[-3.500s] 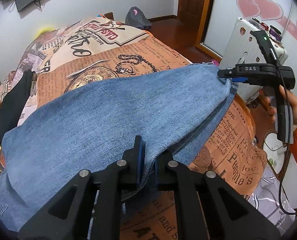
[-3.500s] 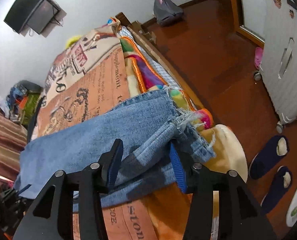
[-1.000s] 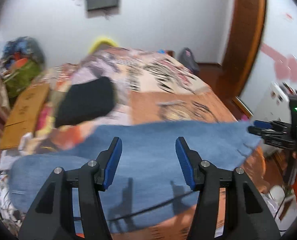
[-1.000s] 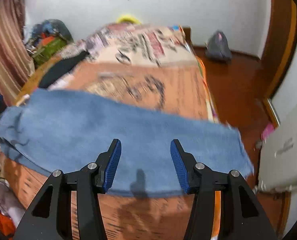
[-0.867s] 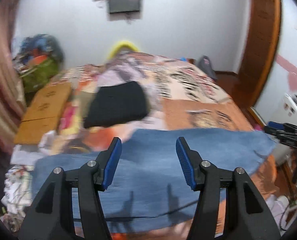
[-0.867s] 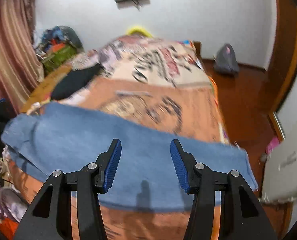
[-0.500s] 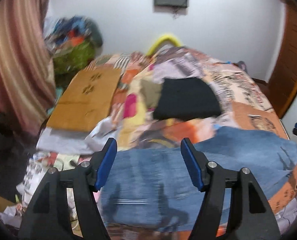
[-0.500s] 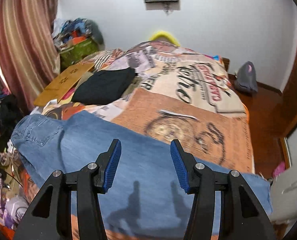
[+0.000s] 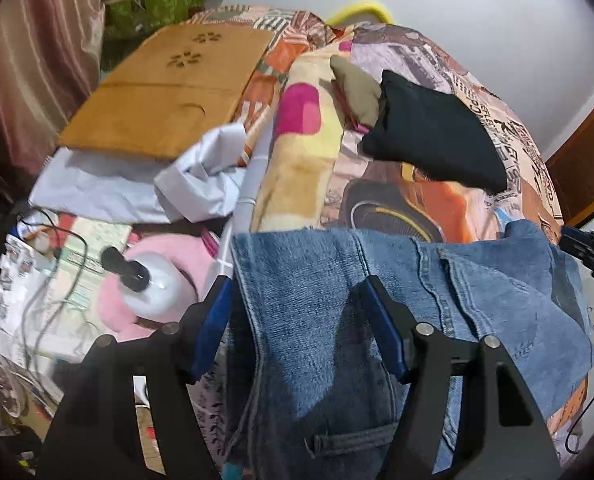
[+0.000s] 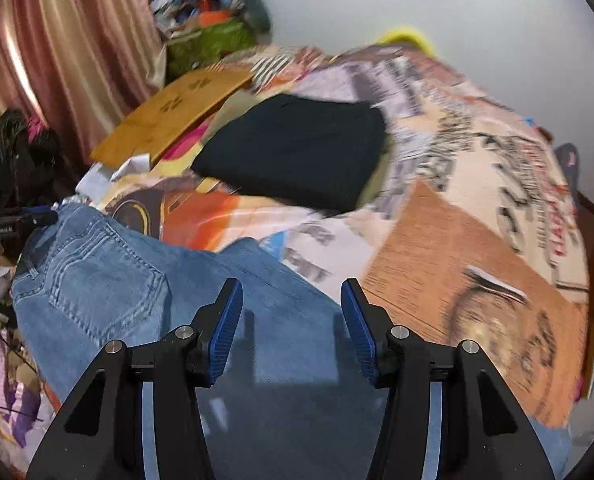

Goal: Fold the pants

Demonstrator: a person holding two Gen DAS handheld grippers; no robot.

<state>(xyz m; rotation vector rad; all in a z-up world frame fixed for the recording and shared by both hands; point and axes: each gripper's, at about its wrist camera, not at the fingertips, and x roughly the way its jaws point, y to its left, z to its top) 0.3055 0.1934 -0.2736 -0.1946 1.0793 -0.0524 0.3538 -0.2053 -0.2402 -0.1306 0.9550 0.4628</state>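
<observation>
Blue jeans (image 9: 437,312) lie folded lengthwise along the near edge of the bed. In the left wrist view my left gripper (image 9: 297,312) is open, jaws apart just above the waistband end, with a belt loop below it. In the right wrist view the jeans (image 10: 137,292) show a back pocket at the left. My right gripper (image 10: 289,320) is open and empty above the middle of the jeans. The left gripper (image 10: 37,216) also shows there at the jeans' waist end. The right gripper's tip (image 9: 585,244) shows at the right edge of the left wrist view.
A folded black garment (image 10: 297,160) lies farther back on the printed blanket (image 10: 477,240). A brown board (image 9: 169,92), white cloth (image 9: 157,184), a pink cushion and a white bottle (image 9: 153,284) sit left of the bed. Striped curtain (image 10: 65,48) at far left.
Both grippers let go of the jeans and opened. Both views swung left along the bed toward the waist end. The left gripper came down close over the waistband.
</observation>
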